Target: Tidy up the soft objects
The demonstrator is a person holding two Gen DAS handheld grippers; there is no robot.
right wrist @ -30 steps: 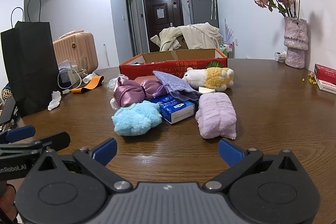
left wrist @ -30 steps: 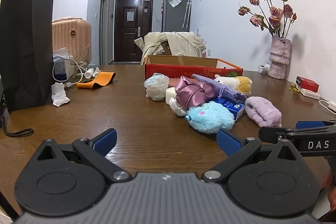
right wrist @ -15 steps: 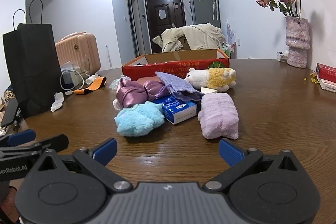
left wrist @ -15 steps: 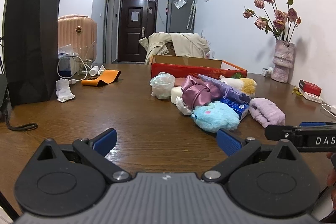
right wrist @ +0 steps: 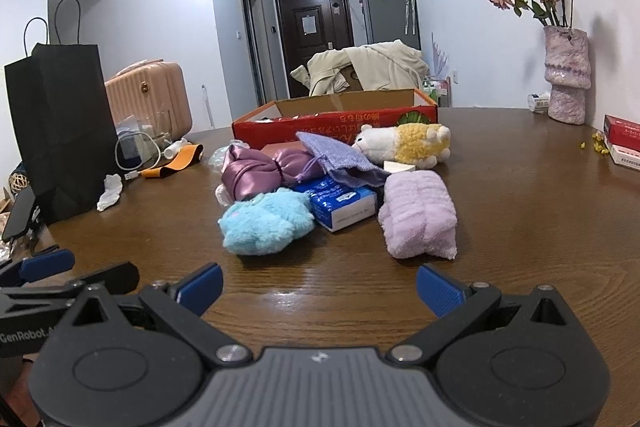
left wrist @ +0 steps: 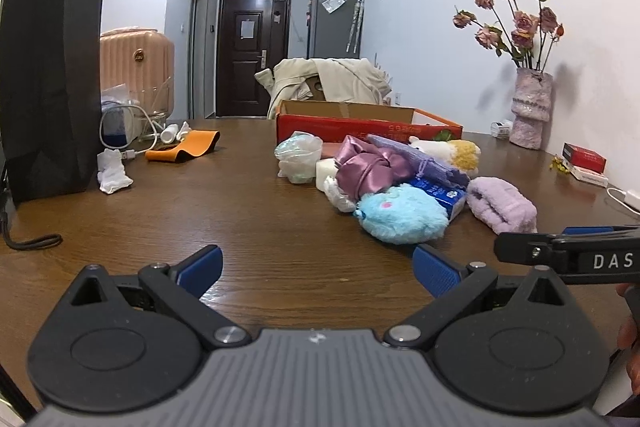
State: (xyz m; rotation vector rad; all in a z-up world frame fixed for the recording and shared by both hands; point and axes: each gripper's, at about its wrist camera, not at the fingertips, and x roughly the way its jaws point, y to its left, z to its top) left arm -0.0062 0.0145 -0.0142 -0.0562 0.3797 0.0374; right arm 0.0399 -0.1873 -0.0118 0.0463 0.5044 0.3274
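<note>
Soft objects (right wrist: 320,187), ahead of both empty tools

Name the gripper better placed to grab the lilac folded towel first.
Right, probably. The right gripper has open jaws, with the lilac towel just ahead; from the left gripper it lies far right, beyond the blue plush.

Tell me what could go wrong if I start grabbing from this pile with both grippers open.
1. The blue plush leans on the tissue pack and satin bundle; pulling it may drag them along.
2. The left gripper and right gripper sit side by side, so reaching for the same item could make them collide.
3. The lilac towel is loosely folded and may unroll if pinched by one edge.
</note>
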